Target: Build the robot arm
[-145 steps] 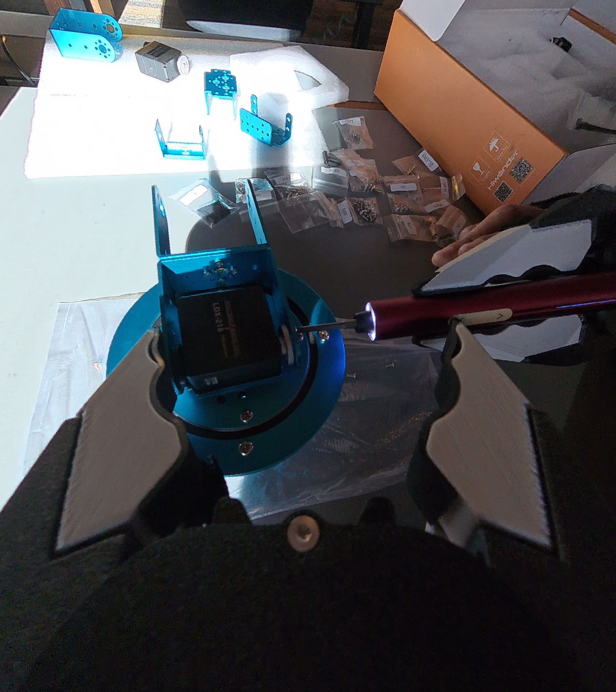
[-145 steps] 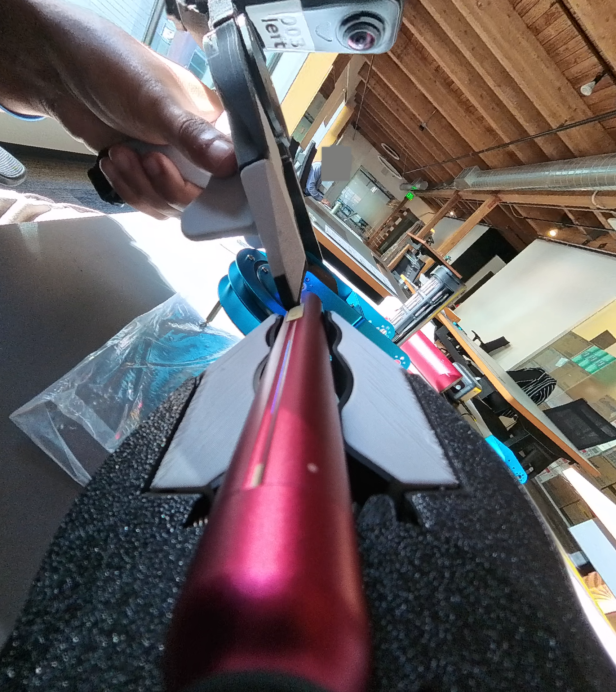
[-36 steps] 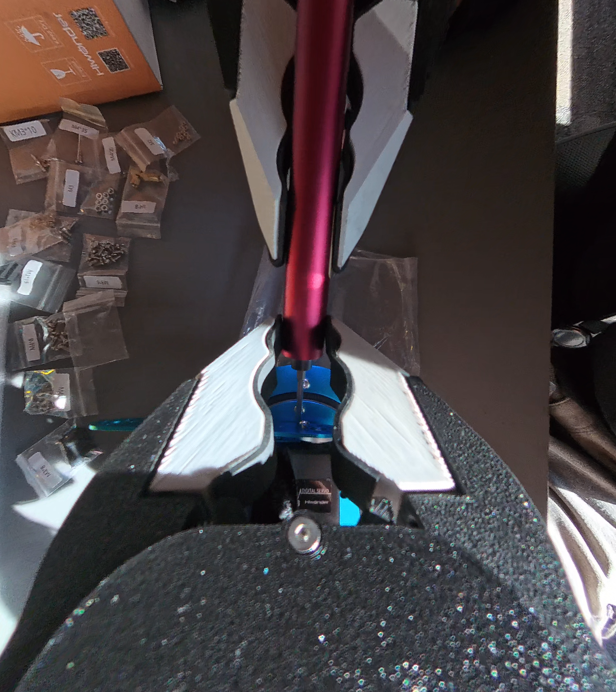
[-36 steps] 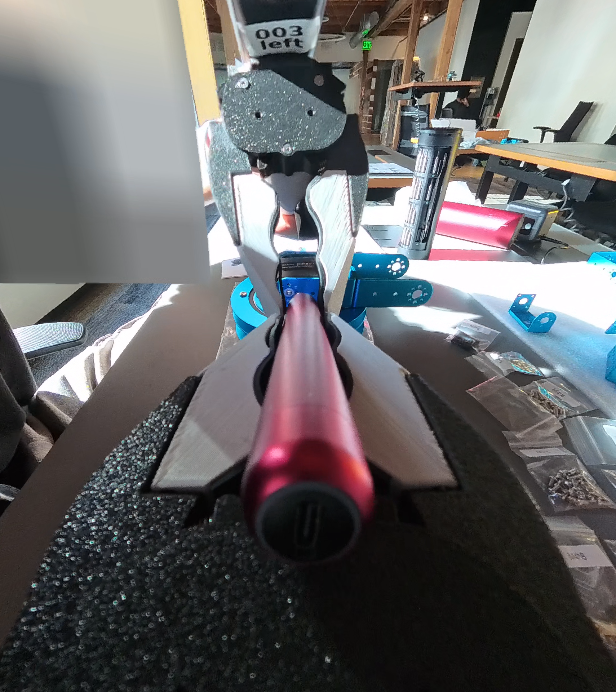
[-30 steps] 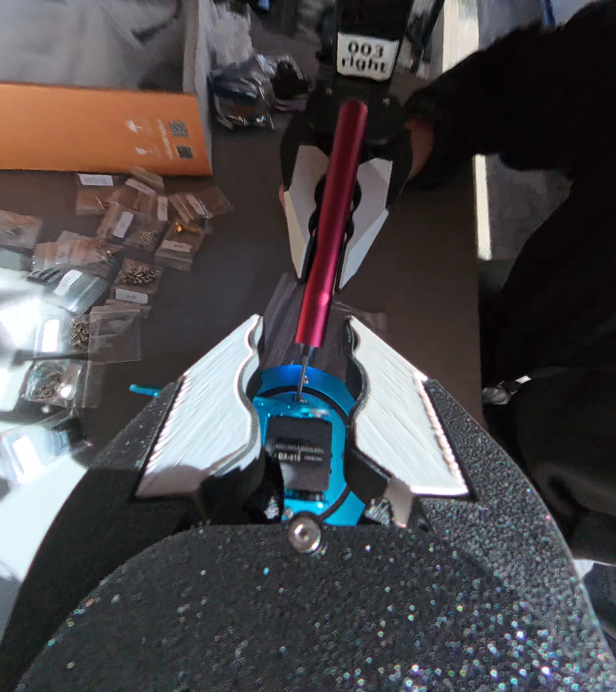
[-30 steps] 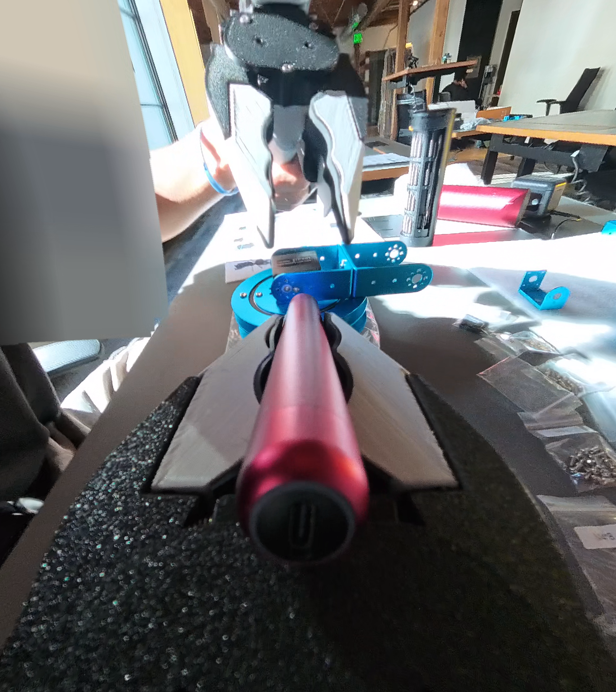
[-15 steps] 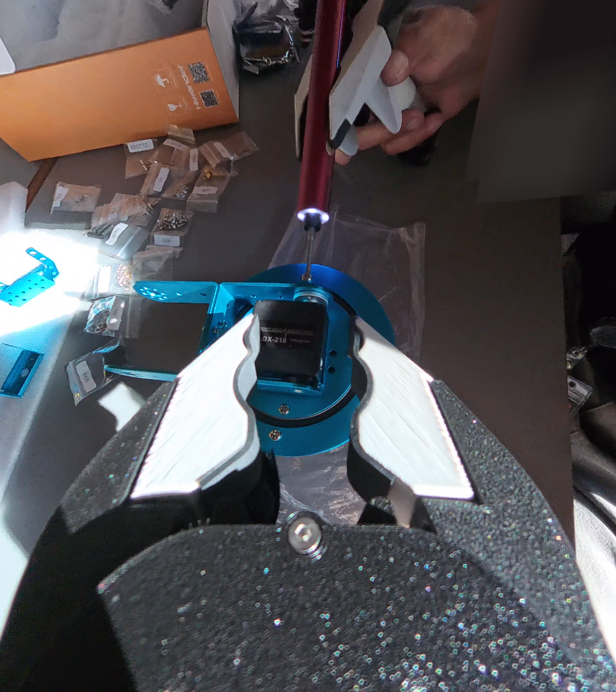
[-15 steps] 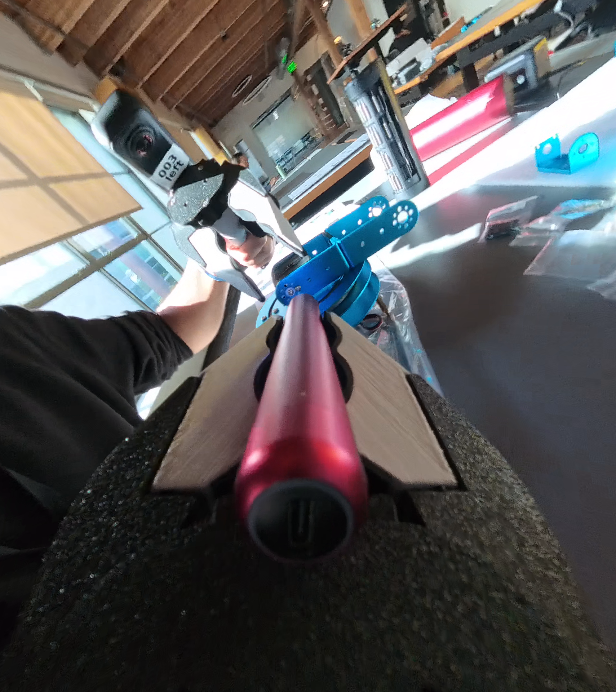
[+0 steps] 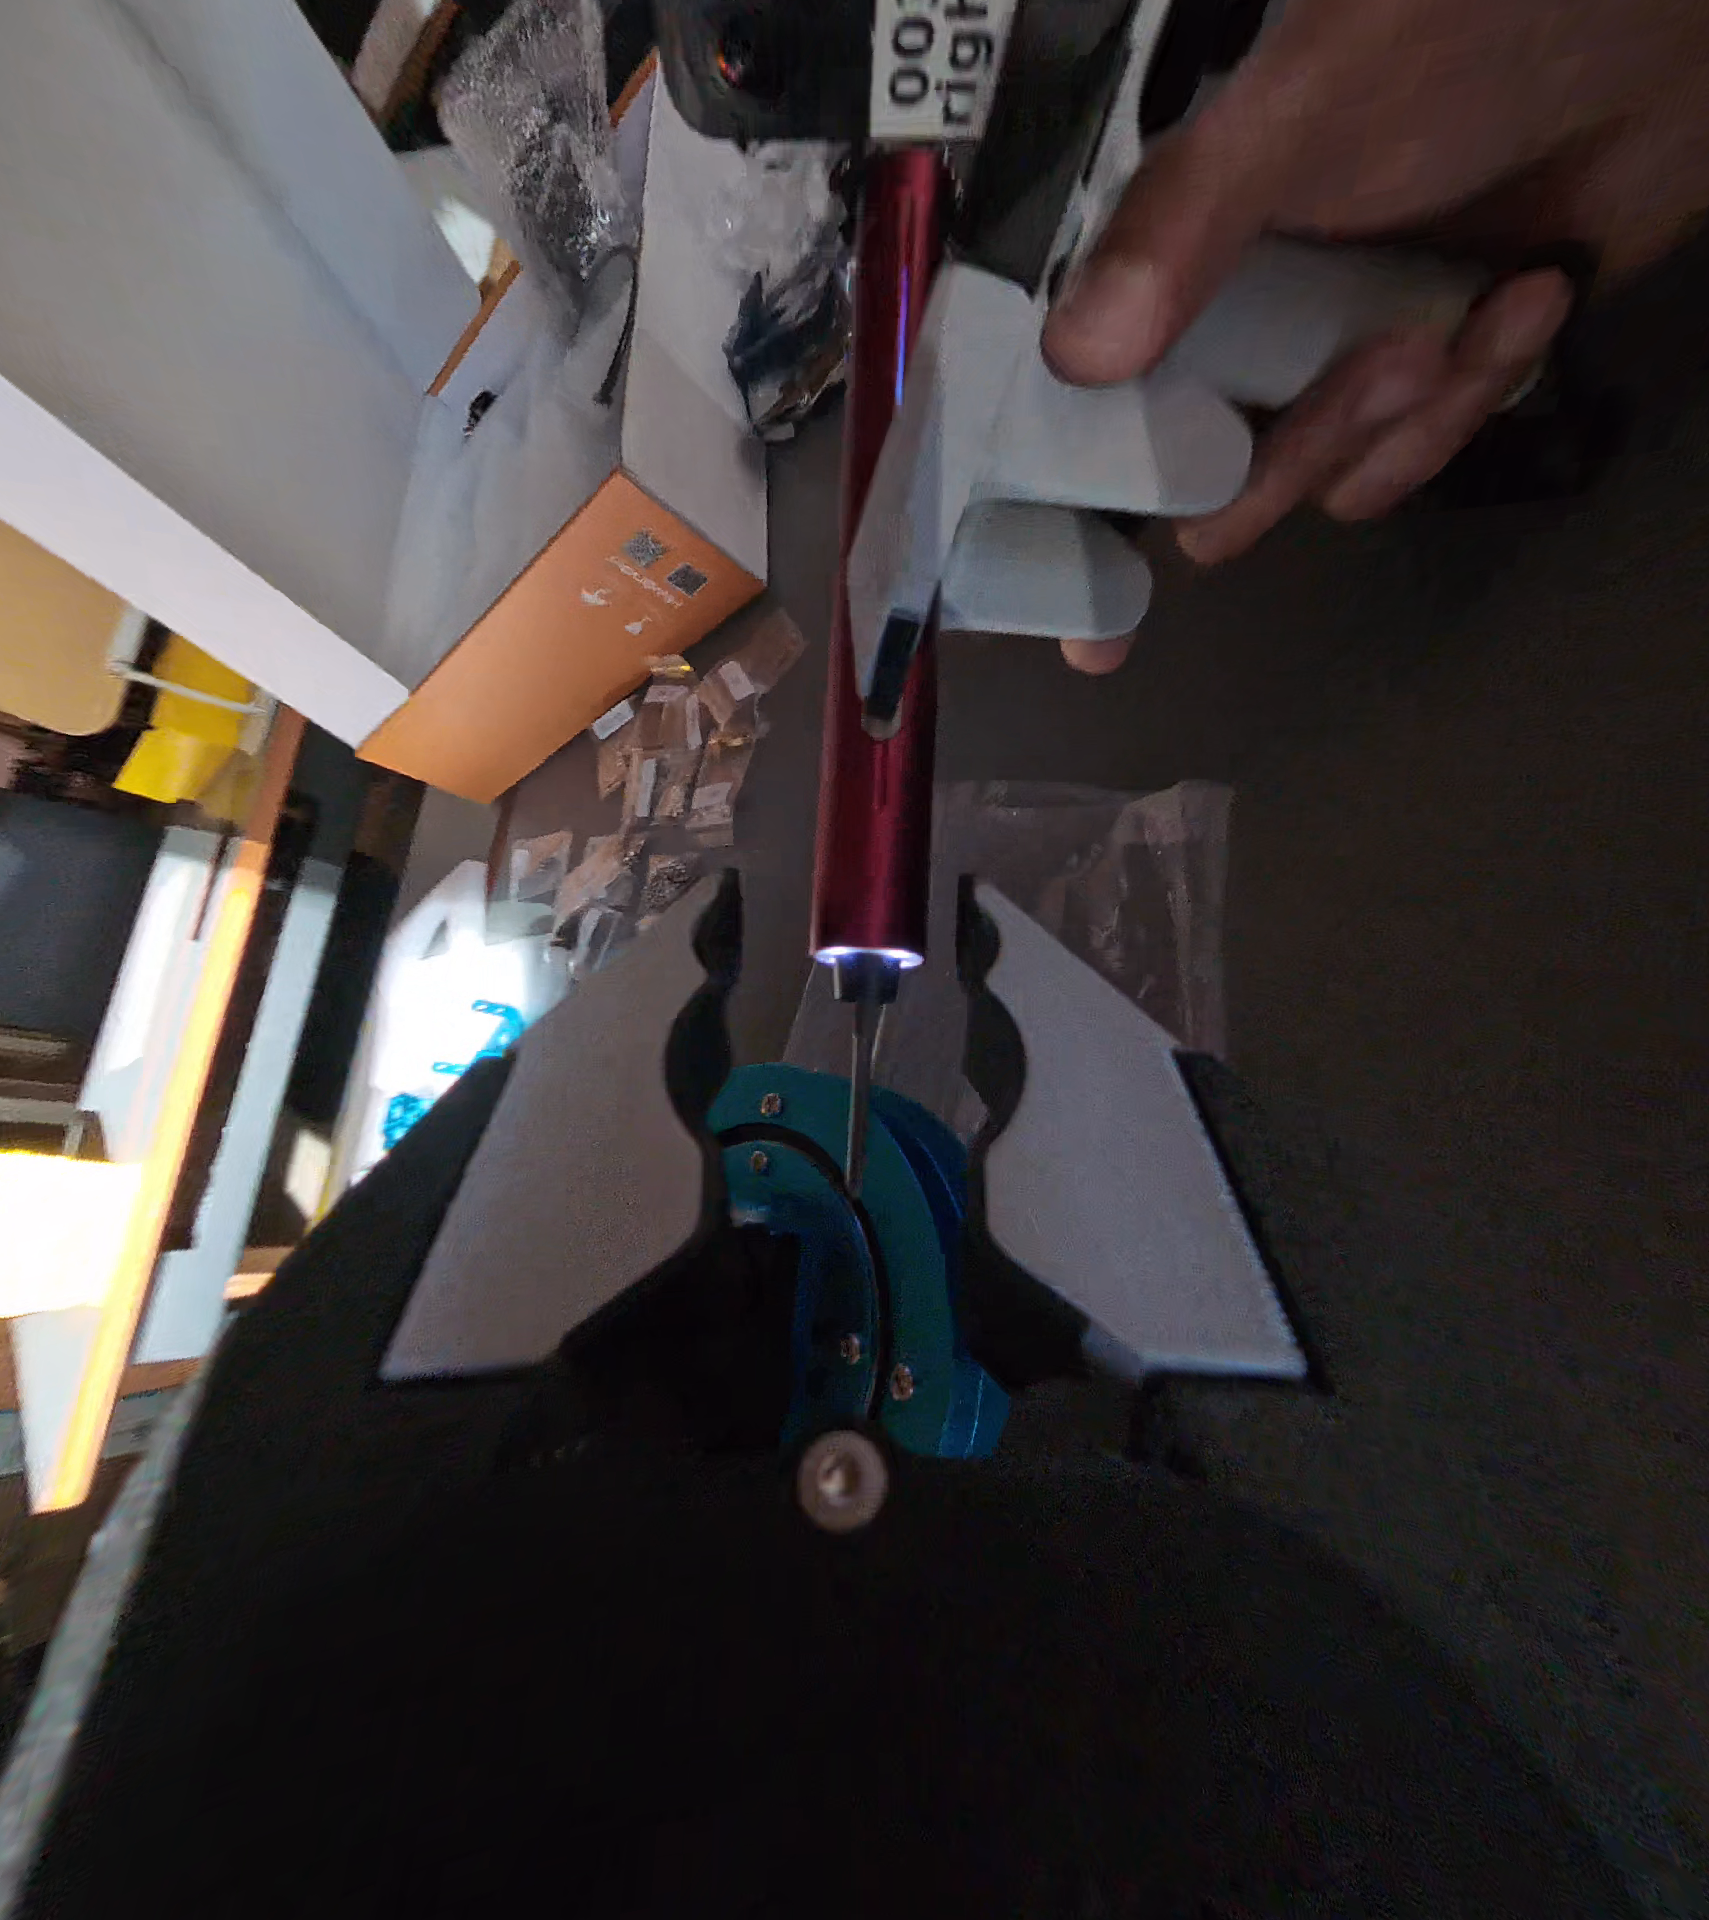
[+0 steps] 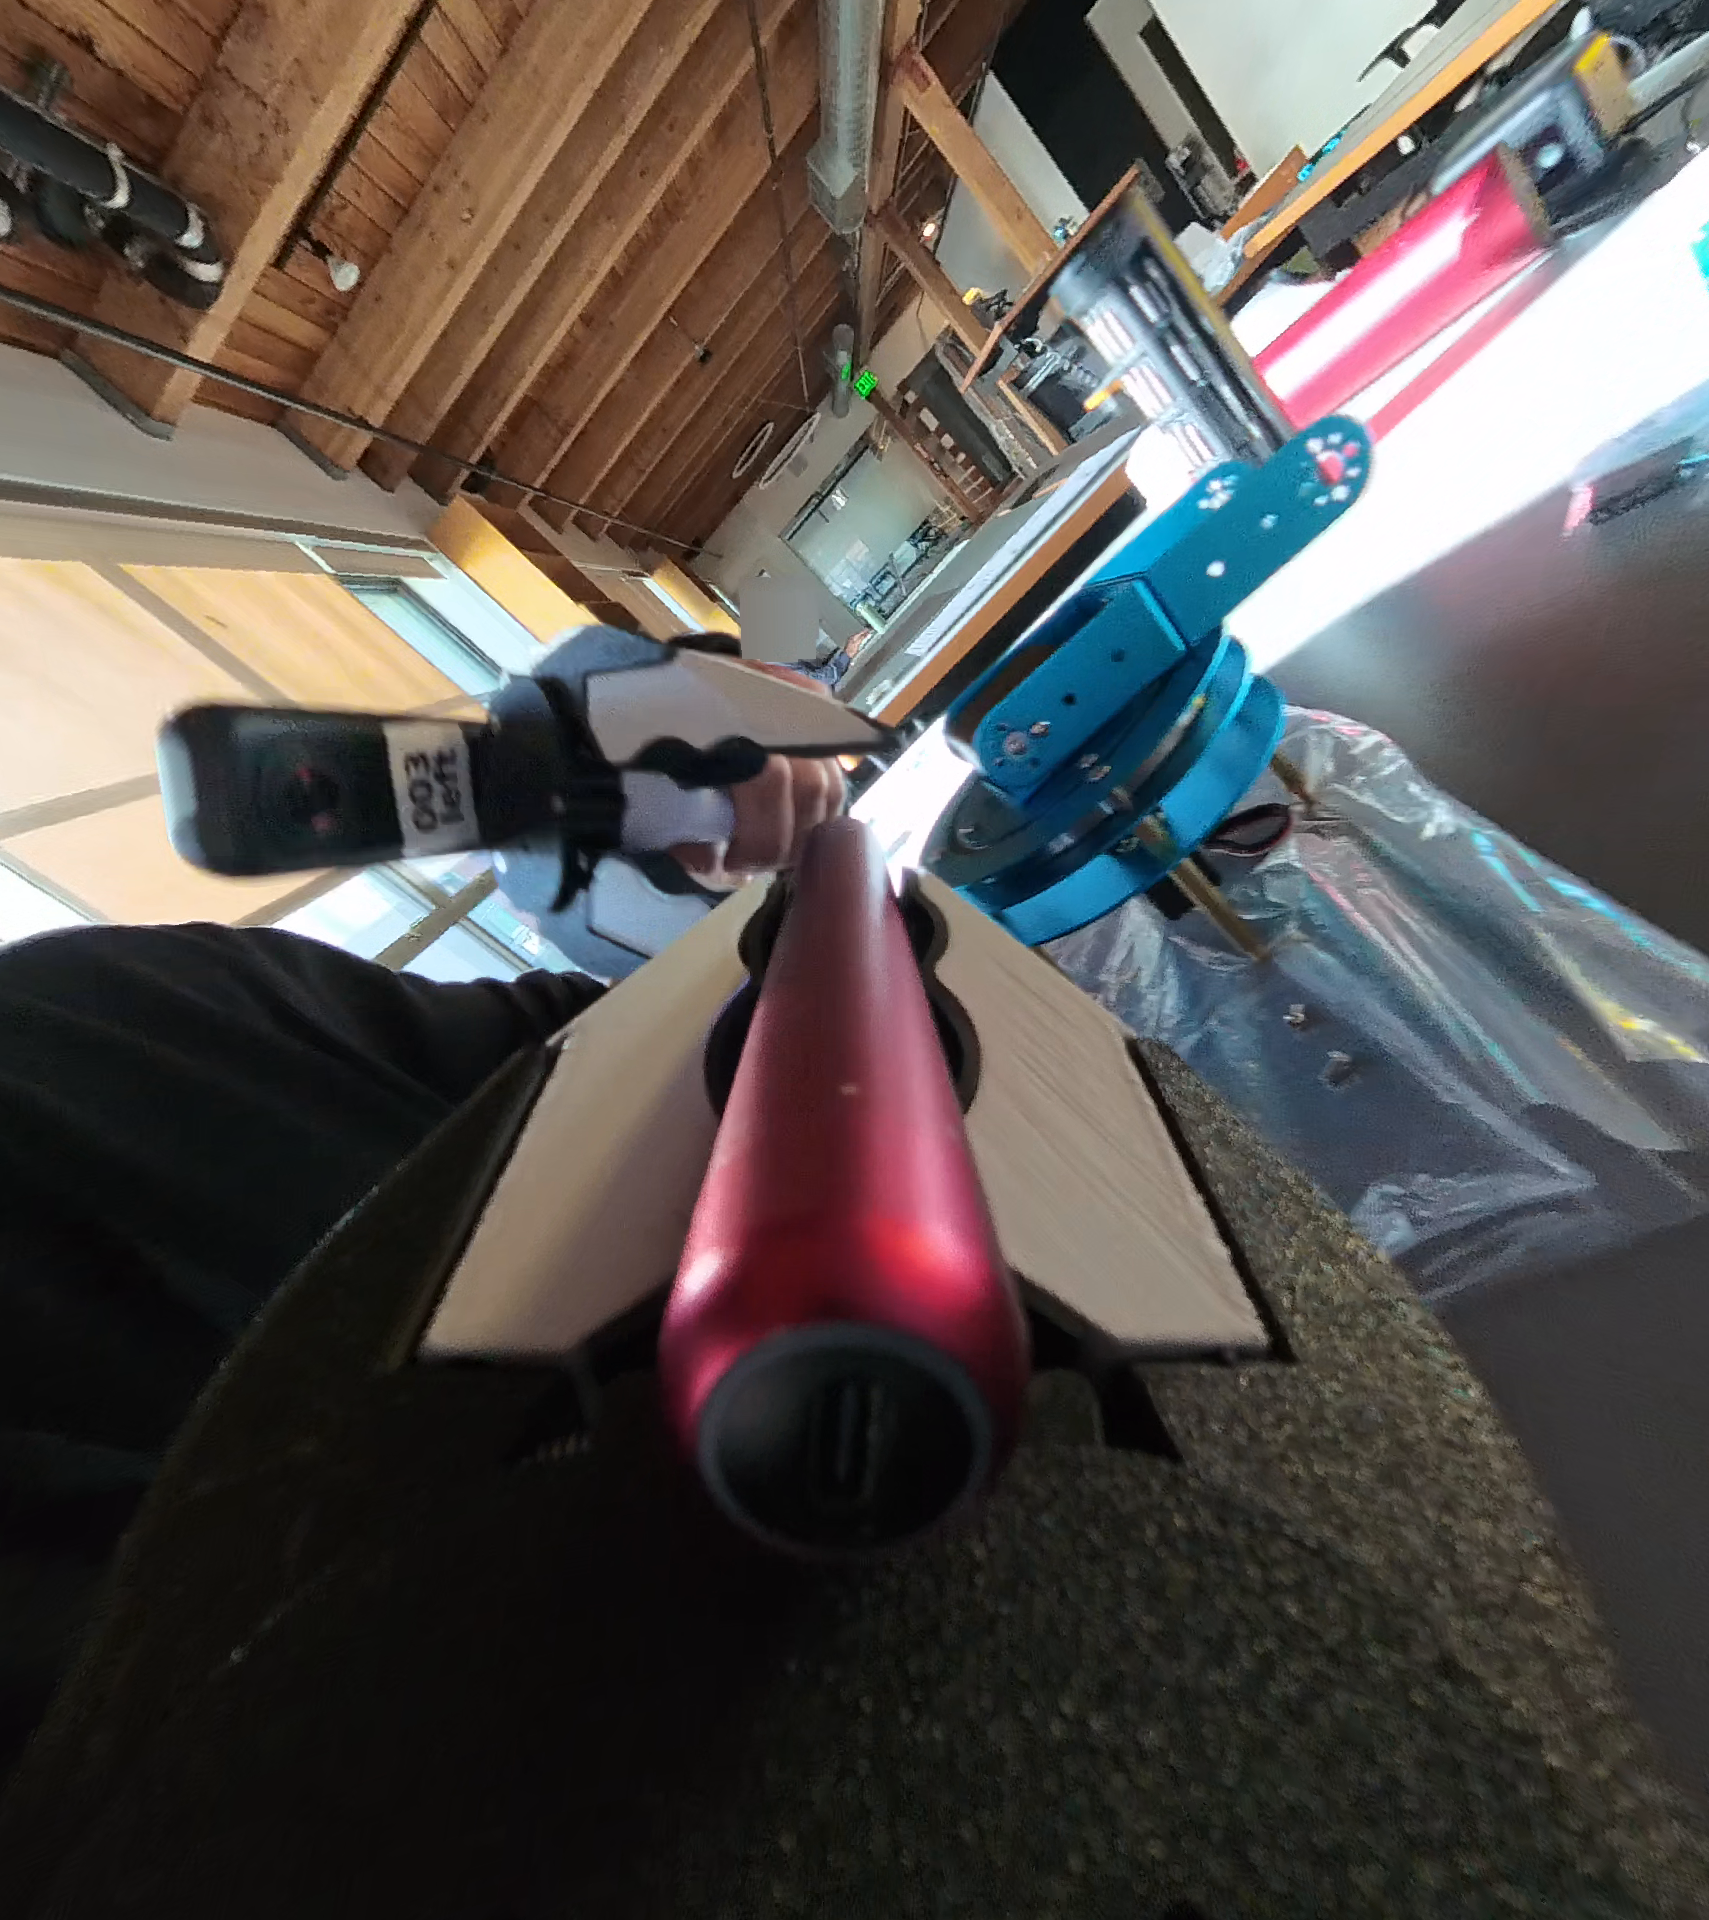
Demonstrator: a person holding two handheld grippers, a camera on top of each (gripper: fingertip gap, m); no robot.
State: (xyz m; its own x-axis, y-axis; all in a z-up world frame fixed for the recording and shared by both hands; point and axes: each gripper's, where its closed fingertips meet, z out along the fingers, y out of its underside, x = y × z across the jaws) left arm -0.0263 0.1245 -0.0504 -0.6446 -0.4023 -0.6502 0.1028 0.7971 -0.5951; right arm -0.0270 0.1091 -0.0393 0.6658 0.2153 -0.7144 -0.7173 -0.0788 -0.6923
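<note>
R gripper (image 10: 845, 914) clamps red screwdriver (image 10: 845, 1122); L gripper (image 9: 845, 914) wide, straddling blue base (image 9: 891, 1226).

White printed sticker (image 10: 426, 790) on my left tongs (image 9: 845, 904); a second sticker (image 9: 933, 62) on my right tongs (image 10: 845, 899). Orange box (image 9: 559, 644): square codes and small marks. Small bags (image 9: 694, 748): white labels, too small to read.

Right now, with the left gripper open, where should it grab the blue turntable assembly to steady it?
Probably the boxy blue bracket atop the round base: its two flat, parallel sides suit the left gripper better than the wide discs. Come from the side away from the red screwdriver, whose bit is at the base.
</note>
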